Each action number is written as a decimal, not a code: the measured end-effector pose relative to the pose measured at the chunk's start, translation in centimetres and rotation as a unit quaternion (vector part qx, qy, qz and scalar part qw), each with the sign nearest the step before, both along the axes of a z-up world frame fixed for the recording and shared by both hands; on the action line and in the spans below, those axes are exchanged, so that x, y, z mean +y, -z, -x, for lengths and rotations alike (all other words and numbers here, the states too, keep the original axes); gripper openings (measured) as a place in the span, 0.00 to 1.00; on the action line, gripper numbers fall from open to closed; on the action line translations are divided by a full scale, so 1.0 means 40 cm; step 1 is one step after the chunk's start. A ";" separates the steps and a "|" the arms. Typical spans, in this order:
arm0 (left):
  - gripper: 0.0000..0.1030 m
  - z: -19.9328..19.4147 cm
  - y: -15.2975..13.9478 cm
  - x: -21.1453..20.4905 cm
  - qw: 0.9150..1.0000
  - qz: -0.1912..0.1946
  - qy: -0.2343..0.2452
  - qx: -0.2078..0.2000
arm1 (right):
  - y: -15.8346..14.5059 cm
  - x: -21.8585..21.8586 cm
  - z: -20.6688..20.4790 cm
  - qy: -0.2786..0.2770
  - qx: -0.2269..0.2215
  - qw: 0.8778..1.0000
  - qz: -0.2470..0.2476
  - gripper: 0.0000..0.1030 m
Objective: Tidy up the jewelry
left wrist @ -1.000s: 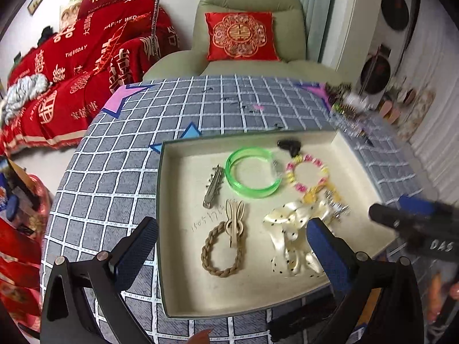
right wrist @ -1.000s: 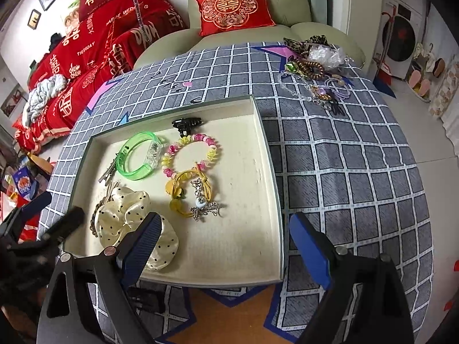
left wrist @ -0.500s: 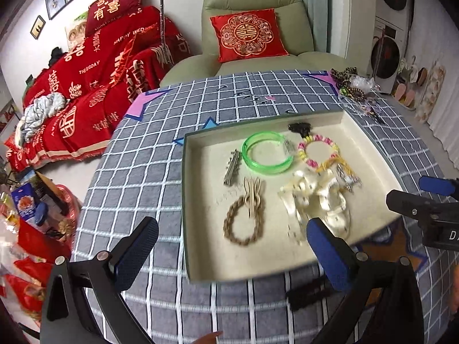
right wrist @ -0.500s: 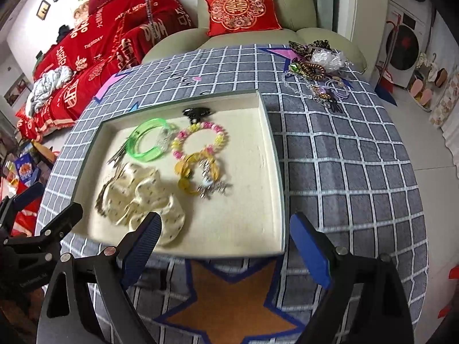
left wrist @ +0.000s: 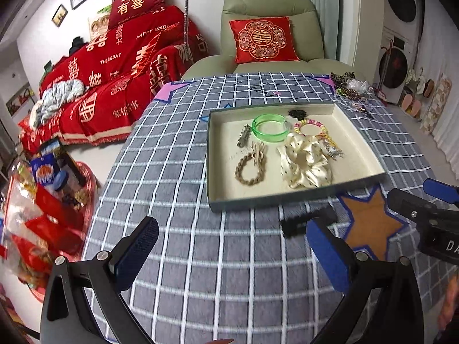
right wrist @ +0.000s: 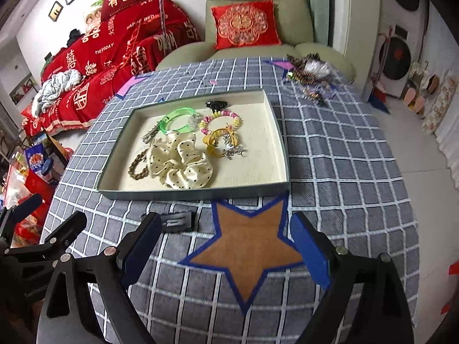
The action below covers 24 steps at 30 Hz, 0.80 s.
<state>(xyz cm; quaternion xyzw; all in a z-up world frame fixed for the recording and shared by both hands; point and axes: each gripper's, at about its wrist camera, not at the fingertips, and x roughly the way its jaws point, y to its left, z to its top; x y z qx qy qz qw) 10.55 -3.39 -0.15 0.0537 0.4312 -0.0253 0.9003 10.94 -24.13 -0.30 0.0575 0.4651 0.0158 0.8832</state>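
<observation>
In right wrist view only: black clip [right wrist: 178, 221] sharp, yellow tie [right wrist: 219, 143] unhidden; both claws released, empty.

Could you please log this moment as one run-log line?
left hand-held gripper: open, empty | right hand-held gripper: open, empty | tray: holds jewelry | black clip: outside tray

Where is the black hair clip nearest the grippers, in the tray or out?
Out. The black hair clip lies on the checked tablecloth just outside the tray's near wall, beside the star patch.
</observation>
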 end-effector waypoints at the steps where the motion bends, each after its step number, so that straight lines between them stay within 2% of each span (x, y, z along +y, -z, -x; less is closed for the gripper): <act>1: 1.00 0.009 -0.004 0.003 1.000 0.003 -0.002 -0.001 | -0.010 0.008 0.017 -0.001 -0.008 1.000 0.008 0.90; 7: 1.00 0.087 -0.032 0.014 1.000 -0.005 -0.014 -0.027 | -0.064 0.053 0.093 -0.008 -0.046 0.998 0.050 0.90; 13: 1.00 0.123 -0.041 0.020 0.999 0.001 -0.017 -0.031 | -0.085 0.072 0.140 -0.004 -0.056 0.996 0.066 0.90; 24: 1.00 0.139 -0.050 0.018 0.999 0.002 -0.018 -0.037 | -0.099 0.064 0.156 0.010 -0.063 0.996 0.065 0.90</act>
